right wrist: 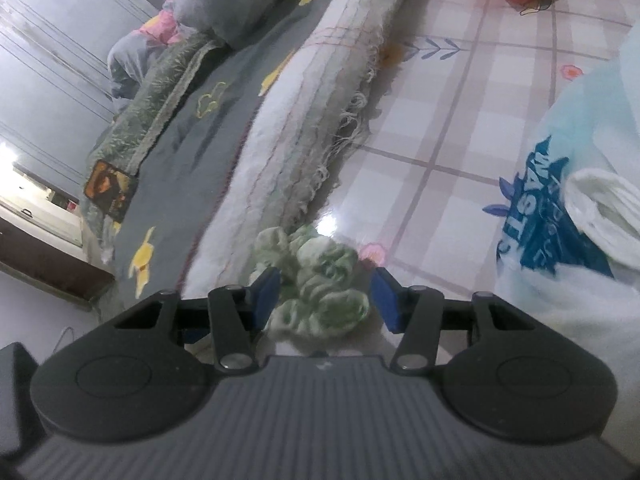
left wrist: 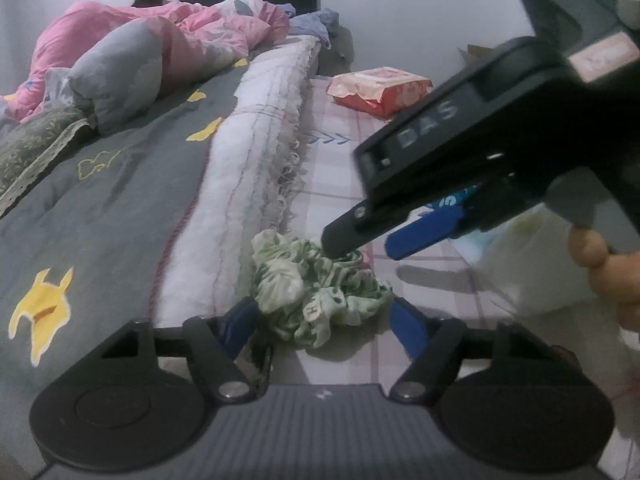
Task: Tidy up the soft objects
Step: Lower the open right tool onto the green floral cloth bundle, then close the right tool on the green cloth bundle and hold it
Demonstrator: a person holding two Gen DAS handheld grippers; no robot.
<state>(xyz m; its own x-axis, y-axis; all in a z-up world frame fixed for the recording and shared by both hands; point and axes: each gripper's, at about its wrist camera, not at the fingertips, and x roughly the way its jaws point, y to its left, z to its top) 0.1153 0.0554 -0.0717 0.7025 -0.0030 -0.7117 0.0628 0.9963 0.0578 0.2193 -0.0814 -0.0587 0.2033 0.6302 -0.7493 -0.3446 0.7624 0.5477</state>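
Note:
A crumpled green-and-white cloth lies on the checked mat beside a rolled white blanket. My left gripper is open, its blue pads either side of the cloth's near end. My right gripper reaches in from the right, open, its fingertips at the cloth's far side. In the right wrist view the same cloth sits between my right gripper's open blue pads, which do not press it.
A white plastic bag with blue print lies at the right. A red wipes pack lies farther back. A grey quilt, a grey pillow and pink bedding fill the left.

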